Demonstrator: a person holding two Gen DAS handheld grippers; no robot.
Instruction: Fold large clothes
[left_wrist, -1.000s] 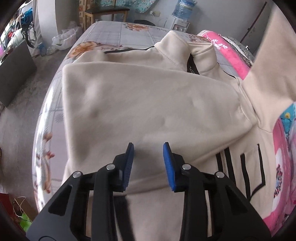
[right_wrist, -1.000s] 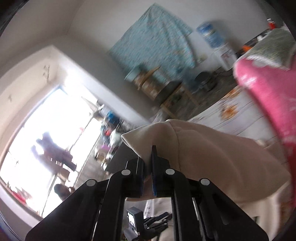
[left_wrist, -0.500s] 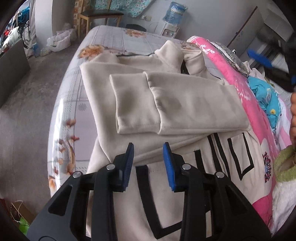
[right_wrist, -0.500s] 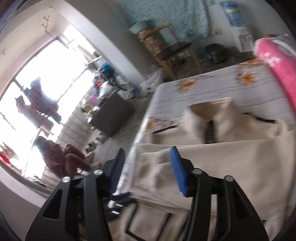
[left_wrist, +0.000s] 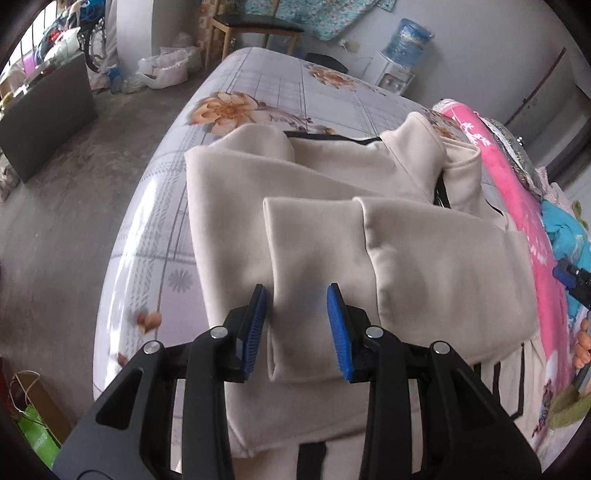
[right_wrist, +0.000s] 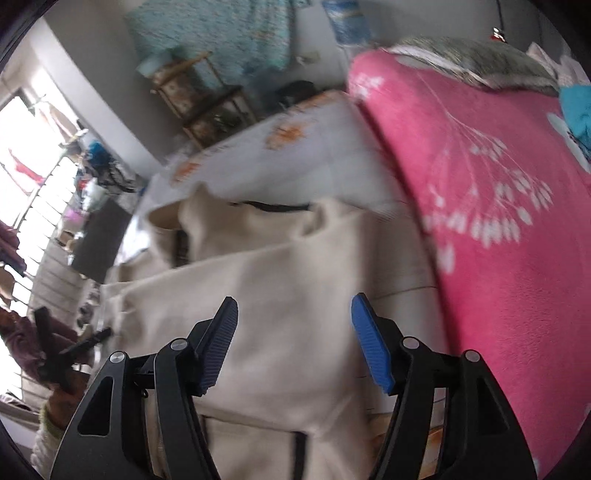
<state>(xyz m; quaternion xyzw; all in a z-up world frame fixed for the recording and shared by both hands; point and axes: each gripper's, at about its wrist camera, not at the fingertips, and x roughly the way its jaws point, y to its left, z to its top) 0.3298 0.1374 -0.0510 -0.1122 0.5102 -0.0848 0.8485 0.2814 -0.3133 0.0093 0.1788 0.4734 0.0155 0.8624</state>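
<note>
Left wrist view, left to right. A grey floor (left_wrist: 55, 206) is seen at the left, with a green bag (left_wrist: 37, 435) at the lower edge. A bed (left_wrist: 258, 85) with a flower-printed sheet is seen beside it. A cream jacket (left_wrist: 236, 184) with black trim is spread on the bed, collar toward the far end. One sleeve (left_wrist: 424, 258) is laid folded across the body of the jacket, its cuff (left_wrist: 303, 243) toward the left. The left gripper (left_wrist: 296, 328) is held above the cuff; its fingers (left_wrist: 255, 325) are parted and nothing is pinched between them. A pink blanket (left_wrist: 517, 199) is seen along the right side of the jacket. At the far right edge a part of the right gripper (left_wrist: 572, 278) is visible.

Right wrist view, left to right; the picture is blurred. A bright window (right_wrist: 33, 147) is seen at the left. The jacket (right_wrist: 295, 295) lies in the middle, with the pink blanket (right_wrist: 498, 221) on its right. The right gripper (right_wrist: 294, 343) is held over the folded sleeve; its jaws are opening and its fingers (right_wrist: 371, 350) are released, with cloth below them but none gripped.
</note>
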